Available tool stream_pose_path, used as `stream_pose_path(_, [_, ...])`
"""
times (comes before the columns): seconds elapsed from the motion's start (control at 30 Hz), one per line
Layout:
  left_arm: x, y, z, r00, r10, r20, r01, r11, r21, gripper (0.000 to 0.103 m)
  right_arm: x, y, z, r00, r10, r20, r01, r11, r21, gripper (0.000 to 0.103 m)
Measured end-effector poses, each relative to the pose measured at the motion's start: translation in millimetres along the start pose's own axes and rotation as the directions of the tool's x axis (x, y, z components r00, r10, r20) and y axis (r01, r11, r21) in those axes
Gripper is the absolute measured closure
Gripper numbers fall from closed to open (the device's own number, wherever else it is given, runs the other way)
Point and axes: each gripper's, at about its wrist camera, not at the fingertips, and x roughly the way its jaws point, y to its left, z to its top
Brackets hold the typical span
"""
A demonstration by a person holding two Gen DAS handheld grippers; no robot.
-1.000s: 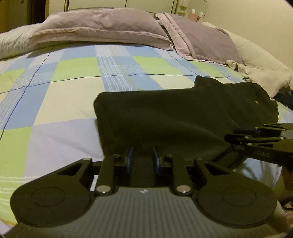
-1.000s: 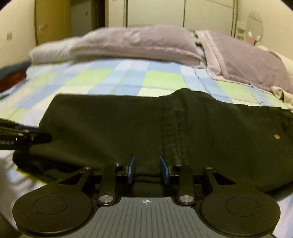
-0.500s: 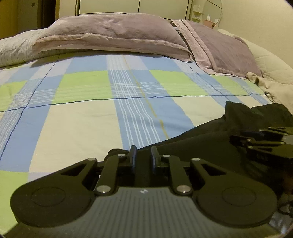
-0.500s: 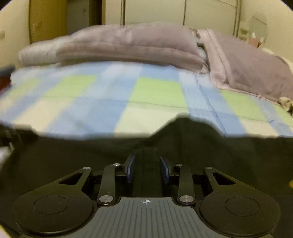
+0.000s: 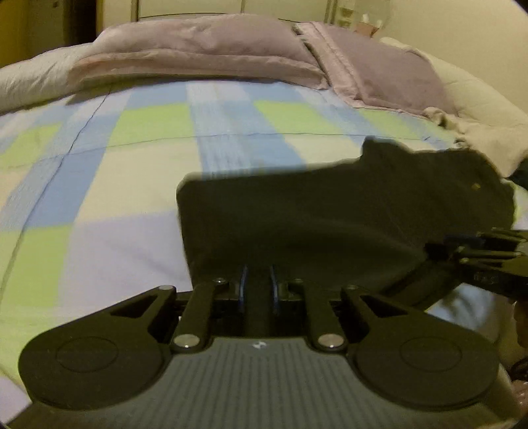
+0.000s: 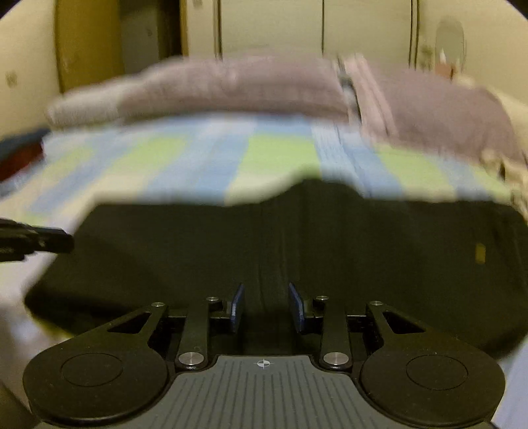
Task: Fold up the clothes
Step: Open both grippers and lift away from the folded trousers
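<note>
The dark, nearly black cloth garment (image 5: 330,224) lies spread on the checked bedsheet of blue, green and pale squares (image 5: 132,158), filling the lower middle of both views. In the left wrist view its straight folded edge runs up at 10 o'clock from the tool, and its far outline rises to a small hump at 1 o'clock; a tiny yellowish dot, perhaps a button (image 5: 476,186), sits near its edge at 2 o'clock. In the right wrist view, which is blurred, the same dot shows as a yellow smear (image 6: 480,253) at 3 o'clock.

The left gripper (image 5: 258,287) has its blue-lined fingers drawn close together with dark cloth between them, pinching the near edge of the garment. The right gripper (image 6: 266,308) also has cloth between its blue pads (image 6: 238,307), but the gap is wider and the blur hides whether the pads press it; I cannot tell if it grips. Each tool shows in the other's view: the right one at 3 o'clock (image 5: 475,250), the left one at 9 o'clock (image 6: 36,239).

Beyond the garment, at 12 o'clock, lie two mauve pillows (image 5: 204,56) side by side, with a cream quilt (image 5: 485,109) bunched at 2 o'clock and pale wardrobe doors (image 6: 270,26) behind.
</note>
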Motion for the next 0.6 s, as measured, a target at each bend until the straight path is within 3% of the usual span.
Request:
stream_pose_path(0.13, [-17.3, -5.9, -1.4, 0.999, 0.042, 0.018, -0.041, 0.998, -0.055, 0.091, -8.5, 5.8, -5.1, 0.999, -0.030, -0.020, 0.030, 1.000, 0.002, 0.069])
stream_pose_path(0.23, [-38.2, -11.9, -9.3, 0.999, 0.038, 0.024, -0.036, 0.996, -0.083, 0.091, -31.7, -10.6, -8.7, 1.000, 0.028, -0.015, -0.025, 0.987, 0.162, 0.069])
stream_pose_path(0.33, [-48.4, -23.4, -18.6, 0.999, 0.054, 0.007, -0.054, 0.996, -0.069, 0.091, -50.7, -35.4, -23.3, 0.996, 0.086, 0.024, -0.089, 0.934, 0.345, 0.066])
stream_pose_path(0.43, [-59.2, -38.4, -22.0, 0.998, 0.056, 0.000, -0.056, 0.998, -0.024, 0.090, -64.0, -61.9, -39.6, 0.995, 0.101, 0.020, -0.098, 0.869, 0.486, 0.065])
stream_pose_path(0.6, [-66.4, -53.7, -21.6, 0.998, 0.068, -0.012, -0.068, 0.998, -0.015, 0.085, -102.7, -103.3, -51.8, 0.995, 0.039, 0.090, -0.086, 0.784, 0.614, 0.056])
